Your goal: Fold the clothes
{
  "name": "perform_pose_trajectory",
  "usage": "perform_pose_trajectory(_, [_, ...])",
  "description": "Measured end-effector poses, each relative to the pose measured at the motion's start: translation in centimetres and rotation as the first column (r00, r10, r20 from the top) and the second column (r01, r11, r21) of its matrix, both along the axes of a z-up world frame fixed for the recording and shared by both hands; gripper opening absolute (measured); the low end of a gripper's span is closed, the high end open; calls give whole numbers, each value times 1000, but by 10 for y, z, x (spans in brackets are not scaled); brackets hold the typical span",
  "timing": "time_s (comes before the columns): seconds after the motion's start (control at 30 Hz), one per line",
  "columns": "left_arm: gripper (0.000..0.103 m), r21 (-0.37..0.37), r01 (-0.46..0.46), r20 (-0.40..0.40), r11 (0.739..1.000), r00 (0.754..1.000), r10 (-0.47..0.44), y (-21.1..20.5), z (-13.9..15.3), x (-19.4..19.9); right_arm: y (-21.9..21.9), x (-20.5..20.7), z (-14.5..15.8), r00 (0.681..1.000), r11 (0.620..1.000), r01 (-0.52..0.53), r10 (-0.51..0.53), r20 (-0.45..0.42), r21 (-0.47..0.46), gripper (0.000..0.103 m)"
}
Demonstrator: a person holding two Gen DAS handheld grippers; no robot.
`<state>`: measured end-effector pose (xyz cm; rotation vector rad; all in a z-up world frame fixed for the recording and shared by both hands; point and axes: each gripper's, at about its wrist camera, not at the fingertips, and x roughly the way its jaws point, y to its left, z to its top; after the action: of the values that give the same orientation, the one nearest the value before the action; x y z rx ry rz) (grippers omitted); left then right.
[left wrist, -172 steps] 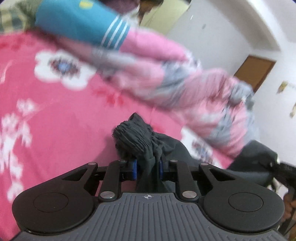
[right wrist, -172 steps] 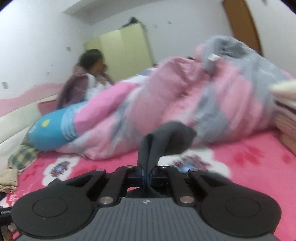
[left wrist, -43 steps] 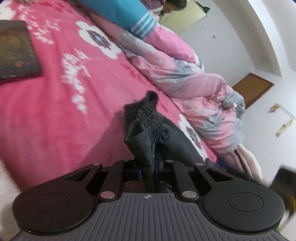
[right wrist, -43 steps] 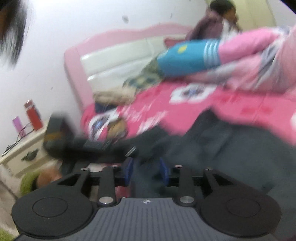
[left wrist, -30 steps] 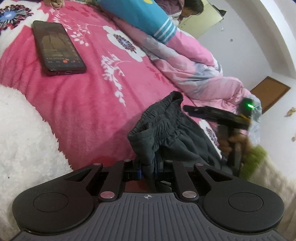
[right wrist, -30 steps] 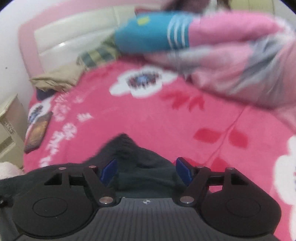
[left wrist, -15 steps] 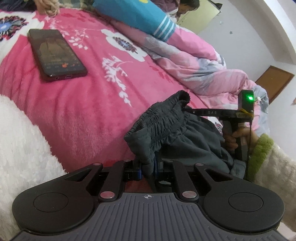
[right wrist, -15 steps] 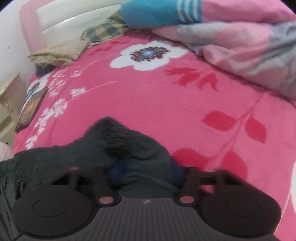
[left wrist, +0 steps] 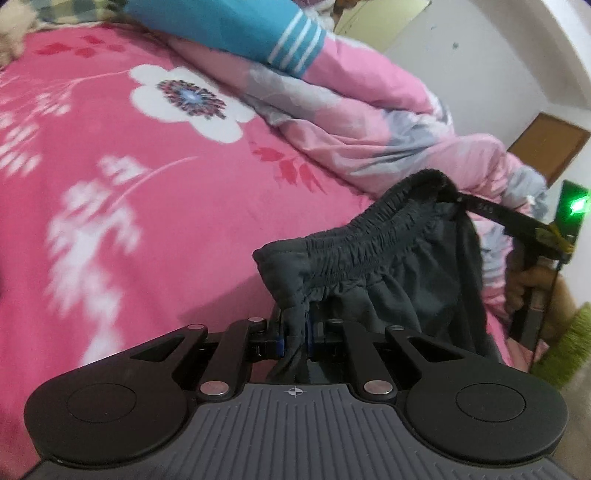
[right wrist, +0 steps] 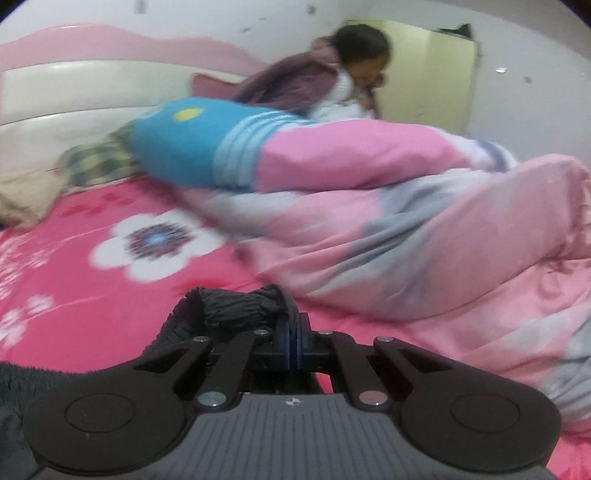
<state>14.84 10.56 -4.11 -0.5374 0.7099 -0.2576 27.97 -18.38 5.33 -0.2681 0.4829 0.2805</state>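
Observation:
Dark grey shorts with an elastic waistband hang above the pink bed, stretched between my two grippers. My left gripper is shut on the near corner of the waistband. In the left wrist view my right gripper pinches the far end of the waistband, with a hand behind it. In the right wrist view the right gripper has its jaws closing, blue pads nearly together on the bunched waistband of the shorts. The rest of the shorts droops below, mostly hidden.
A pink floral bedsheet covers the bed. A rumpled pink and grey quilt and a blue striped bolster lie along its far side. A person sits by the white headboard. A brown door stands at the right.
My right gripper went from open around the waistband's end to closed on it and rose. My left gripper swung along the bed; the phone left its view. The waistband now stretches between them.

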Motion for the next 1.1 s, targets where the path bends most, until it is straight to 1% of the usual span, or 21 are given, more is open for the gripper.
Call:
perform_pose_trajectory(0.07, [7,22,-29,1,999,1000,29,3,1,14,0,23,-2,1000,999,27,-27,10,-34,3])
perform_pose_trajectory(0.17, [7,50,-96,-3,994,995,97,15,-2,19,16,60,-10,1000,998,-1,2,8,-65,3])
perform_pose_trajectory(0.27, [7,88,-175,-1,981,984,176,24,-6,15,44,94,-22,997,993,-83,83,-2,-89,3])
perform_pose_trajectory(0.33, [7,116,-228,1,967,973,229,28,-10,13,72,113,-33,989,982,-149,149,-7,-115,3])
perform_pose_trajectory(0.43, [7,150,-287,-2,946,957,291,34,-17,13,114,138,-57,973,965,-230,230,-19,-124,3])
perform_pose_trajectory(0.53, [7,190,-317,13,929,947,321,36,-18,14,149,159,-87,965,960,-261,259,-31,-99,3])
perform_pose_trajectory(0.6, [7,221,-318,27,922,947,320,33,-18,14,163,168,-107,963,961,-266,261,-66,-75,4])
perform_pose_trajectory(0.63, [7,231,-317,32,920,947,319,31,-19,13,169,172,-117,958,960,-272,264,-111,-68,5])
perform_pose_trajectory(0.67, [8,229,-319,34,920,947,320,31,-19,13,171,170,-121,959,959,-270,260,-108,-85,6])
perform_pose_trajectory(0.7, [8,211,-323,29,923,945,324,32,-19,13,174,167,-124,961,958,-266,256,-99,-104,11])
perform_pose_trajectory(0.73, [8,194,-327,25,925,944,328,34,-19,14,169,165,-118,965,964,-250,241,-100,-90,17])
perform_pose_trajectory(0.77, [9,176,-331,21,927,943,332,36,-19,14,163,163,-110,969,970,-231,224,-102,-72,36])
perform_pose_trajectory(0.8, [10,153,-335,14,930,941,337,39,-19,14,158,160,-102,973,976,-213,206,-104,-54,46])
perform_pose_trajectory(0.87, [12,103,-345,-6,933,938,348,45,-20,14,138,157,-83,977,983,-175,179,-115,48,46])
perform_pose_trajectory(0.93, [16,60,-357,-23,932,933,359,49,-21,16,125,155,-66,969,978,-152,176,-175,142,46])
perform_pose_trajectory(0.97, [17,44,-364,-27,931,931,365,51,-22,17,124,152,-59,961,973,-153,188,-203,173,46])
perform_pose_trajectory(1.03, [20,19,-380,-31,925,924,380,53,-23,19,135,150,-55,938,967,-164,215,-272,197,46])
perform_pose_trajectory(1.1, [20,11,-392,-30,920,919,392,54,-24,20,152,150,-56,905,964,-170,234,-355,203,46])
